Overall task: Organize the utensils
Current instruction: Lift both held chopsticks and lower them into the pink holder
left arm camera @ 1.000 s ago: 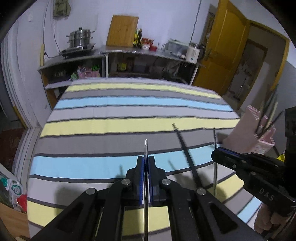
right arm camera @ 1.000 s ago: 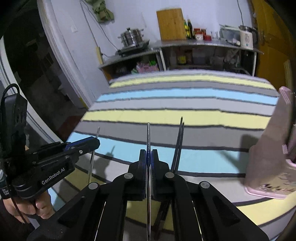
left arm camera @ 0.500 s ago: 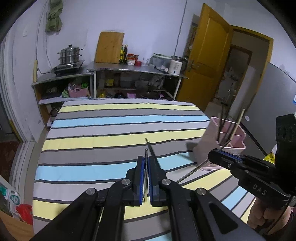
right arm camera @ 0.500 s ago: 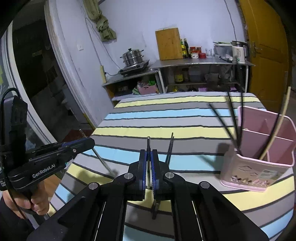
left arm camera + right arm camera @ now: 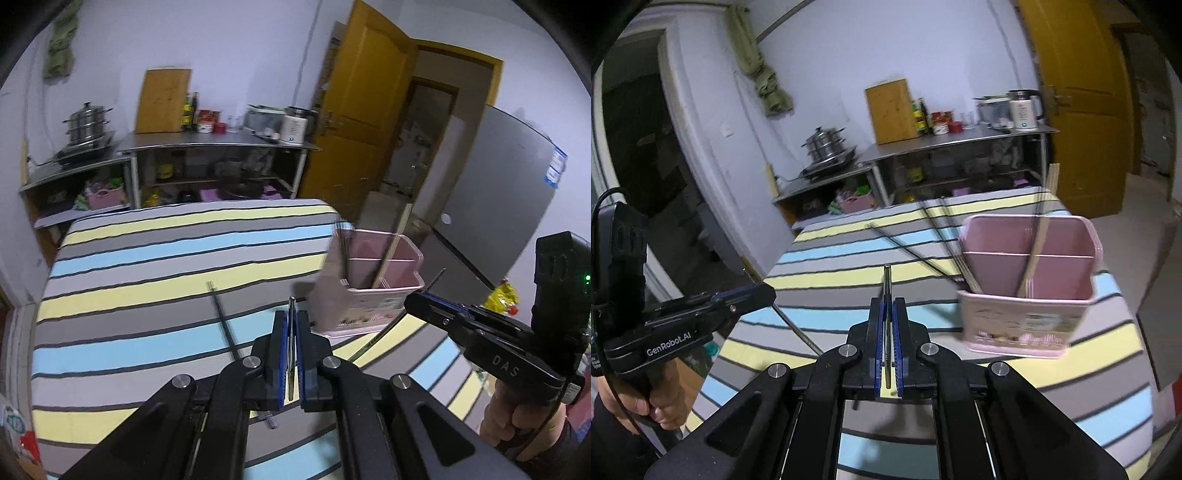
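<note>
- Left gripper [image 5: 291, 325]: its jaws are clamped on a thin metal chopstick [image 5: 291, 345] that runs straight out along the fingers, tip forward. The pink utensil holder [image 5: 369, 295] stands on the striped tablecloth [image 5: 147, 295] ahead and to the right of these tongs, near but not touching.
- A dark chopstick [image 5: 225, 325] lies loose on the cloth just left of the left gripper's fingers, its long axis running away from the tongs and leaning left.
- Right gripper [image 5: 887, 314]: pressed closed on a second metal chopstick [image 5: 887, 295], also in line with the fingers. The holder [image 5: 1027, 295] sits ahead and to the right here too, its open top facing up with dividers showing.
- My judgement: the right gripper is the nearer one to the holder, and each stick must be tipped toward upright to drop into a compartment.
- Hard to make out: the holder is motion-blurred; which compartment the standing chopsticks occupy is unclear. The rear ends of both held sticks are hidden by the gripper bodies.
</note>
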Motion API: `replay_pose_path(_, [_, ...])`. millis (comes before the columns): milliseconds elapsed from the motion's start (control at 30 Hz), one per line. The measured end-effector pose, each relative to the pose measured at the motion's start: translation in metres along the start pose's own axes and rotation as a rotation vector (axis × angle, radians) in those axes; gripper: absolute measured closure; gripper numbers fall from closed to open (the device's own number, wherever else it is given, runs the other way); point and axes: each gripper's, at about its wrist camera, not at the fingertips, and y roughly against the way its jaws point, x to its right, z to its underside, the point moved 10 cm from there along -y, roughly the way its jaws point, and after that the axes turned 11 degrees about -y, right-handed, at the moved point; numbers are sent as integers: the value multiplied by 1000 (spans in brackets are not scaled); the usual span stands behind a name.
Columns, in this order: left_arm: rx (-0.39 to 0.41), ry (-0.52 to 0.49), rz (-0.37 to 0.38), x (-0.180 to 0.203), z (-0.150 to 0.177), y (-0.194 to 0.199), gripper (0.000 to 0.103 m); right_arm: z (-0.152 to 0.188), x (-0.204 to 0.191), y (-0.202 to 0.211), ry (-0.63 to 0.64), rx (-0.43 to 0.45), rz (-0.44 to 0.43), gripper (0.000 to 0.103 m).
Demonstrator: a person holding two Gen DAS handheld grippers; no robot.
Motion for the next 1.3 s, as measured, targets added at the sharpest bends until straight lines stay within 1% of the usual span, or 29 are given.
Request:
replay_pose_path(167, [32,-30,55,34,-30,-5,99,-23,26,27,-31,67,39,98])
replay_pose_path(333, [92,-54,81,54,-75,-7,99,-56,38,53,-36,149,59,98])
replay_pose_path(533, [146,-69,84,63,-120,-13,99,-94,46,67,-31,226,75,98])
replay_pose_path(700, [152,-96,62,67,-137,-32,99,-112,52,63,-24,257,85,98])
replay_pose_path(867, [121,-86,63,61,-134,-64,99,-115,62,43,-20,246,104,98])
replay_pose_path(1067, [80,-75,73,57,-114,-98,99,-101,82,17,-41,209,124,98])
replay_pose_path(1300, [50,-101,73,59,-97,-121,99,-83,94,-8,-44,167,137,98])
